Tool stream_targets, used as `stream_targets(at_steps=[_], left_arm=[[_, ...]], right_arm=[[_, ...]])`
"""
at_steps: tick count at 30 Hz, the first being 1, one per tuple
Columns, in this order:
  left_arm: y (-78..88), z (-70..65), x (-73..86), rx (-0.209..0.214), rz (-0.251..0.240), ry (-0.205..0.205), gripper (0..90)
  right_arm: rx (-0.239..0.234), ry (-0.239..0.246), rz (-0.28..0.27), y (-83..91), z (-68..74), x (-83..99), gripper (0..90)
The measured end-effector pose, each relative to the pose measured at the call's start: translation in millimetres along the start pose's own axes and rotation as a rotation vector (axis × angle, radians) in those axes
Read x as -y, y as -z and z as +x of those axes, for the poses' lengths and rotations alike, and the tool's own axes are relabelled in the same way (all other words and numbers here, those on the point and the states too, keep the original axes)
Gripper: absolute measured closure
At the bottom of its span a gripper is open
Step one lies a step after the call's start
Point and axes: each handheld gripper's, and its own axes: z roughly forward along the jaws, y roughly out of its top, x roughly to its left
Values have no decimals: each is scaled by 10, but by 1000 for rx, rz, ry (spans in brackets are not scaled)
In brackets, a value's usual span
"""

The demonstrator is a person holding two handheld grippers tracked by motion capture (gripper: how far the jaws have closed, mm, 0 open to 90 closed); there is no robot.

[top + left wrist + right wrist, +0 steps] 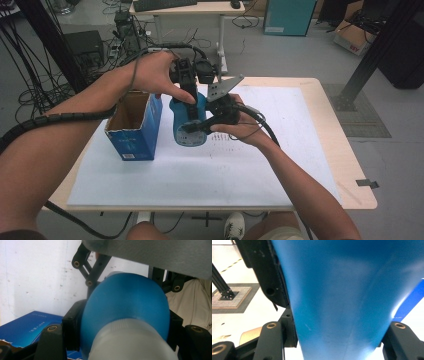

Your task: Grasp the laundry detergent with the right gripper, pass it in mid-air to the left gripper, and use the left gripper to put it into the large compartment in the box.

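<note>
Bare forearms; black left gripper (186, 82) w/ brass screws, ribbed cable at 9 o'clock; right gripper (212, 120), grey plate.

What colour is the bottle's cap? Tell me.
White, on the blue bottle; cap clearest in left gripper view.

- We see a white sheet (280, 150) covering most of the wooden table (345, 165), whose bare edge shows along the right and far sides.
- On the sheet's left part stands an open blue carton (134, 131) (its top flaps are up and the brown inside shows); its blue side (25, 327) also appears in the left gripper view.
- Beyond the table we see a light desk (190, 10) with a dark keyboard (162, 4) on it.
- A teal cabinet (290, 17) stands on the grey floor, and a cardboard box (352, 35) lies well to its right.
- Loose black cables (30, 90) trail over the floor at the left.
- A black frame post (372, 55) slants down at the right to a base plate on a mat (229, 298).
</note>
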Motion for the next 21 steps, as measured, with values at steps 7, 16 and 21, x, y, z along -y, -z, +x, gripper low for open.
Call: stream_targets(at_steps=[7,16,21], left_arm=[[-3,-1,-3,-4,-5,4,360],[8,5,-1,1,4,3,360],[4,3,2,5,6,7,361]], right_arm=[[1,-3,3,4,-2,1,424],[-3,-1,2,0,-8,-3,423],[-7,3,3,-4,-13,-1,422]])
